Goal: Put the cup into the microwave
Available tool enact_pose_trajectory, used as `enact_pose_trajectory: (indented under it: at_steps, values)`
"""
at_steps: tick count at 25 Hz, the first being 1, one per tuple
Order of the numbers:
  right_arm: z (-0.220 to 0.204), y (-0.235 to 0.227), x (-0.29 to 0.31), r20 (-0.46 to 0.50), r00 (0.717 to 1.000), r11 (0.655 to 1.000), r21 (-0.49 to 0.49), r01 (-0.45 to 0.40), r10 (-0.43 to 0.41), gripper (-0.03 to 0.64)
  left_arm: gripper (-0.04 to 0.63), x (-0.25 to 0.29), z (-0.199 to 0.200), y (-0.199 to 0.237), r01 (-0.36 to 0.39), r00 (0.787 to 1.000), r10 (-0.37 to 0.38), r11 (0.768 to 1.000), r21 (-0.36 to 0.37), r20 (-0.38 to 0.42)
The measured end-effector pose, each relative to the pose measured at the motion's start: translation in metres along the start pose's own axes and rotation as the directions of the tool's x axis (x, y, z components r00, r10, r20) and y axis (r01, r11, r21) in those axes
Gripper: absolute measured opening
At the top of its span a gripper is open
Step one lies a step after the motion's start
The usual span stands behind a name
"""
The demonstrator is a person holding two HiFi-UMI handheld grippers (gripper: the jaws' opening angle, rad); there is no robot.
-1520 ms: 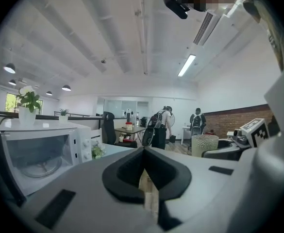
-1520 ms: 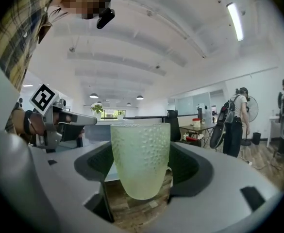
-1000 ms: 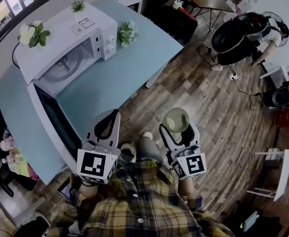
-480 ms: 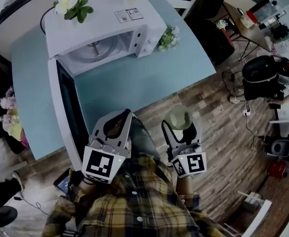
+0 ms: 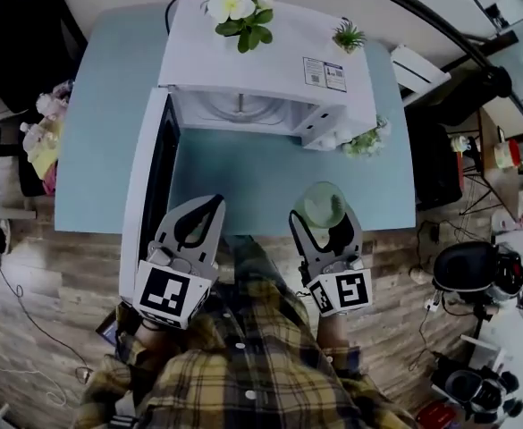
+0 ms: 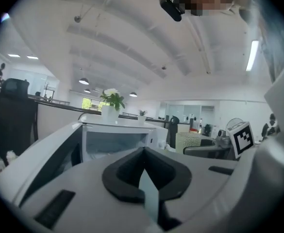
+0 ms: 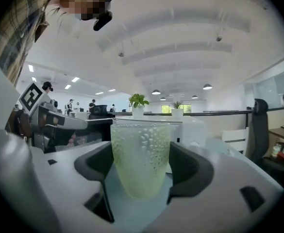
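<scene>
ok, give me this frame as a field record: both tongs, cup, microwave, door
left tongs: shut, nothing between them
right tongs: shut on cup
cup: pale green, dimpled, upright, held over the table's near edge, not yet in the microwave
microwave: white, on table, flowers on top
door: swung open towards the person, on the left tongs' side
cavity: turntable visible, no item seen inside
table: light blue

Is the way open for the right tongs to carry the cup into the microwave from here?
Probably yes: the microwave door hangs open to the left, its cavity faces the cup, and only bare table lies between.
</scene>
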State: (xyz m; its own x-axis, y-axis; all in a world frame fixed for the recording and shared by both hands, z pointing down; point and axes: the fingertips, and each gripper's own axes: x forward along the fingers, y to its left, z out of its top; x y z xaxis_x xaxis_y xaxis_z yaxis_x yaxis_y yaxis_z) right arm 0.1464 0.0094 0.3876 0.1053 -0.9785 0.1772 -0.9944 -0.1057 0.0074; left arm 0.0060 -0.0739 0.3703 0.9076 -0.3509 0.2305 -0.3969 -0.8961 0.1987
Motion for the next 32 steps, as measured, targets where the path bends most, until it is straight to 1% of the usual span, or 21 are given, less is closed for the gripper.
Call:
enact_pose_trajectory:
  at_steps: [3,5,9,15,18,22,26,29,32]
  values:
    - [0.007,-0.005,0.022,0.008,0.996,0.996,-0.007,-0.088,0.089,0.357,-0.011,0.001,0.009,0.008,-0.092,0.996,0.092,0.996,-0.006,0.017]
    - [0.011,-0.007,0.034,0.014,0.989,0.989,-0.011,-0.145,0.145,0.357,-0.011,0.002,0.014,0.013,-0.152,0.988,0.152,0.988,-0.006,0.034]
    - [0.016,-0.013,0.055,0.026,0.969,0.969,-0.02,-0.247,0.247,0.357,-0.011,0.005,0.021,0.021,-0.269,0.962,0.268,0.963,-0.003,0.055]
    - [0.018,-0.023,0.08,0.036,0.928,0.928,-0.036,-0.371,0.372,0.357,-0.011,0.015,0.027,0.023,-0.389,0.918,0.388,0.921,-0.014,0.078]
    - [0.018,-0.026,0.087,0.038,0.906,0.906,-0.041,-0.421,0.422,0.357,-0.011,0.021,0.029,0.021,-0.431,0.898,0.431,0.902,-0.018,0.089]
    - [0.019,-0.033,0.093,0.042,0.882,0.883,-0.051,-0.467,0.469,0.357,-0.011,0.029,0.028,0.017,-0.473,0.877,0.473,0.881,-0.025,0.087]
    - [0.017,-0.042,0.098,0.039,0.867,0.868,-0.051,-0.494,0.496,0.357,-0.011,0.034,0.027,0.017,-0.508,0.857,0.509,0.861,-0.027,0.08]
    - [0.016,-0.043,0.101,0.039,0.855,0.856,-0.054,-0.515,0.517,0.357,-0.011,0.036,0.026,0.017,-0.524,0.847,0.524,0.851,-0.024,0.083]
    - [0.014,-0.043,0.104,0.039,0.85,0.851,-0.046,-0.523,0.525,0.357,-0.011,0.035,0.025,0.019,-0.538,0.839,0.539,0.842,-0.026,0.079]
